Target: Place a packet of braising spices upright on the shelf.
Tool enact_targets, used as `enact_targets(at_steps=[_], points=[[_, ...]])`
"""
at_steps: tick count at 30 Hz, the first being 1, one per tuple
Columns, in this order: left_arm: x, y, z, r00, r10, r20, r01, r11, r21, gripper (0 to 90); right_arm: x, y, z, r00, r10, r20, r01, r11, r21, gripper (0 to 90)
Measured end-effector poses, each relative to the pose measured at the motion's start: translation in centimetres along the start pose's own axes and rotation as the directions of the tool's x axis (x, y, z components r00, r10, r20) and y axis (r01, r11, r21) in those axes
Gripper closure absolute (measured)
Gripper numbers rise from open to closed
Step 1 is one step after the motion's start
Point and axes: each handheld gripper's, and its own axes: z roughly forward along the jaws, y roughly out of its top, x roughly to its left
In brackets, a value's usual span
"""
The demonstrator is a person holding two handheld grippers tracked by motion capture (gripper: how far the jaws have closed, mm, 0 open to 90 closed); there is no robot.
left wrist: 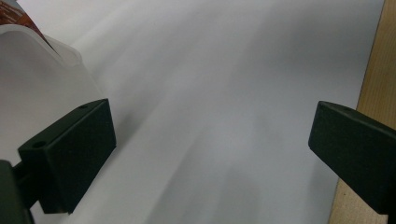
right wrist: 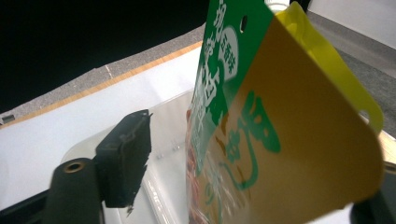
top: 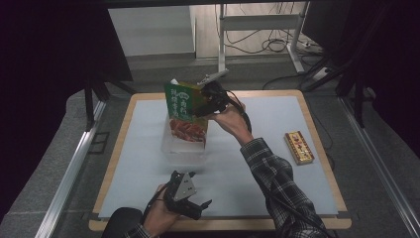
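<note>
The counter carries a clear plastic bin near its middle, and everything else sits relative to that bin. A green and yellow food pouch stands upright in the bin, its top well above the rim. The right tongs are at the pouch's upper edge, just right of the bin; the pouch lies between their parted jaws, one jaw standing off it, the other hidden behind it, so I cannot tell if they grip. The left tongs hang near the counter's front edge, below the bin, spread wide and holding nothing. A small red and gold box lies well right of the bin.
</note>
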Motion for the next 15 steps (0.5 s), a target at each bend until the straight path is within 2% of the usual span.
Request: enact_targets(at_steps=[7, 10, 15], points=[[0.0, 0.0, 0.0, 1.0000, -0.002, 0.001, 0.002, 1.0000, 0.000, 0.5, 0.2, -0.8, -0.3, 0.9998, -0.021, 0.008, 0.020, 1.000, 0.009, 10.8], [0.0, 0.0, 0.0, 1.0000, -0.003, 0.001, 0.003, 1.0000, -0.001, 0.5, 0.2, -1.2, -0.6, 0.9994, -0.032, 0.010, 0.032, 0.999, 0.001, 7.7], [0.0, 0.0, 0.0, 1.0000, -0.004, 0.001, 0.004, 1.0000, -0.002, 0.5, 0.2, -1.9, -1.2, 0.9997, -0.022, 0.005, 0.022, 1.000, -0.016, 3.7]])
